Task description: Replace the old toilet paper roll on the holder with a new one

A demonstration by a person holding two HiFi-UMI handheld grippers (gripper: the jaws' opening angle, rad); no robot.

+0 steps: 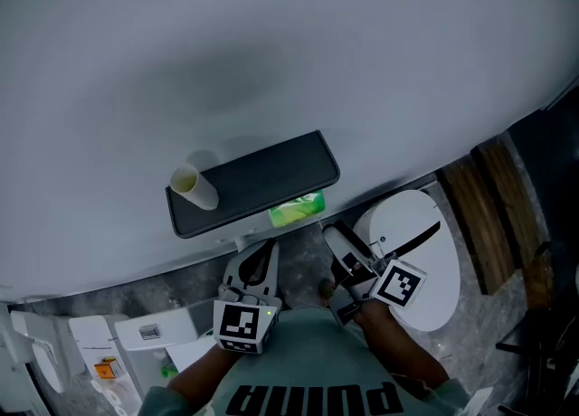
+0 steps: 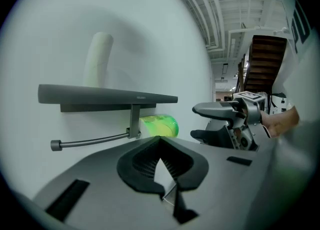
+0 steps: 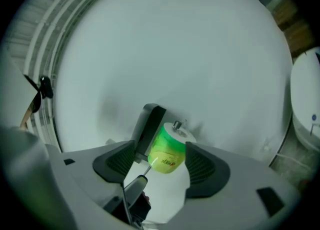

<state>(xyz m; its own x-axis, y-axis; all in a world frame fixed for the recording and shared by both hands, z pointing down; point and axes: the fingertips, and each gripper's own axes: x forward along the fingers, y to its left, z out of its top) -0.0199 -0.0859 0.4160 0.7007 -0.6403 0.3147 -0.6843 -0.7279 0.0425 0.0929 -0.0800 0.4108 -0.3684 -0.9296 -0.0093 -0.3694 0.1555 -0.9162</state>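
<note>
A dark holder shelf (image 1: 258, 179) (image 2: 107, 95) is fixed to the pale wall. On its left end stands a bare cardboard core (image 1: 194, 186) (image 2: 98, 60). Under the shelf a green-wrapped new roll (image 1: 297, 209) (image 2: 160, 125) (image 3: 167, 154) sits on a rod whose metal knob (image 3: 177, 124) sticks out of its end. A second bare rod (image 2: 90, 140) reaches left. My right gripper (image 1: 339, 251) (image 2: 196, 122) (image 3: 161, 168) is open, its pads on either side of the roll and a little short of it. My left gripper (image 1: 262, 259) (image 2: 160, 141) is shut and empty, below the shelf.
A white toilet with its lid down (image 1: 412, 256) (image 3: 306, 104) stands to the right of the holder. Wooden slats (image 1: 488, 215) lie further right. White boxes and a bin (image 1: 149, 337) crowd the lower left on the grey floor.
</note>
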